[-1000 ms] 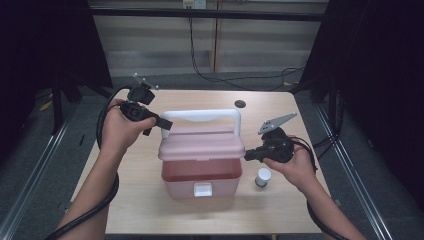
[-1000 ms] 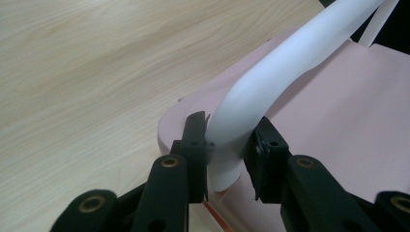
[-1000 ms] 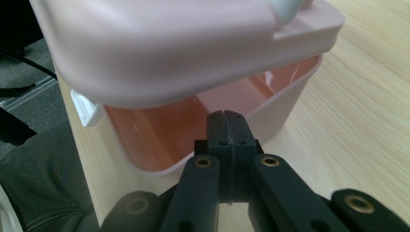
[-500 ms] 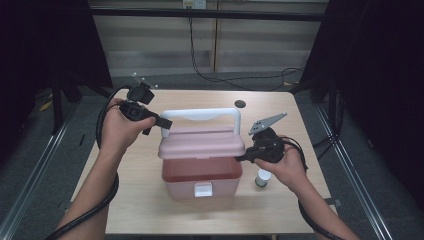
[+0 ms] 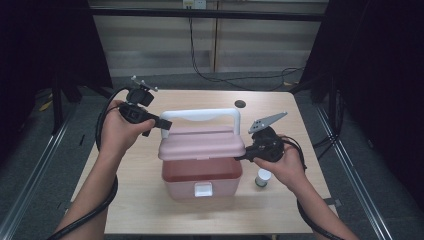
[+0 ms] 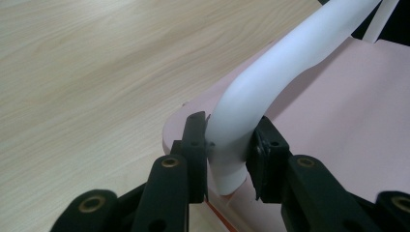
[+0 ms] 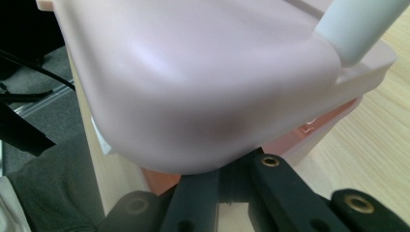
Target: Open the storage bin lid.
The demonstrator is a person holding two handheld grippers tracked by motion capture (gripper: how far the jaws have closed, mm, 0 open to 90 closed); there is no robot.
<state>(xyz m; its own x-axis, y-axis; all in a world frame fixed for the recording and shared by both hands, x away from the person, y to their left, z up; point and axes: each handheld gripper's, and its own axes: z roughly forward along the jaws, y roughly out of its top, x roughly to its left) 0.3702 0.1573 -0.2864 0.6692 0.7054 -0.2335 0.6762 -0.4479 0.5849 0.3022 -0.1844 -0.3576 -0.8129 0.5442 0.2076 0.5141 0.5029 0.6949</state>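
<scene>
I have the left hand-held gripper (image 6: 227, 159) clamped on the foot of the white curved plastic handle (image 5: 200, 116) of the pink lidded plastic storage box (image 5: 200, 165), which sits mid-worktop (image 5: 150, 210). My right hand-held gripper (image 5: 245, 156) sits under the lid's right corner; I cannot tell whether its jaws are apart or together. I judge I'm at the lid-opening step. Next I need to lever that edge upward while steadying the handle, minding the small white-capped bottle (image 5: 262, 177) just beside the box.
</scene>
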